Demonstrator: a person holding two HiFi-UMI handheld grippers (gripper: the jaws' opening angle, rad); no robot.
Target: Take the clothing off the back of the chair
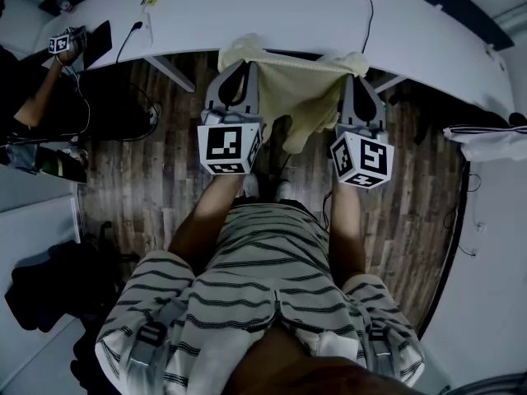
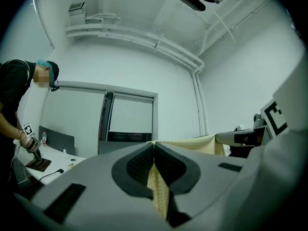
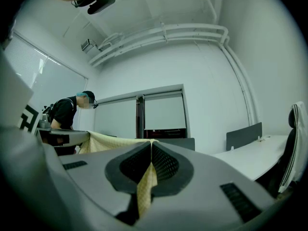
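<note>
A pale yellow garment [image 1: 290,89] hangs stretched between my two grippers in front of the white desk. My left gripper [image 1: 236,66] is shut on its left top corner, and the yellow cloth [image 2: 158,189] shows pinched between the dark pads in the left gripper view. My right gripper [image 1: 359,66] is shut on the right top corner; in the right gripper view the cloth [image 3: 144,189] hangs down from between the closed pads. The garment's top edge [image 3: 113,142] runs taut toward the other gripper. No chair shows under the garment.
A long curved white desk [image 1: 313,15] with cables lies just beyond the garment. Another person [image 1: 37,97] with a gripper stands at the far left by a dark mat [image 1: 97,44]. A striped white garment [image 1: 486,138] lies at the right. Wooden floor is below.
</note>
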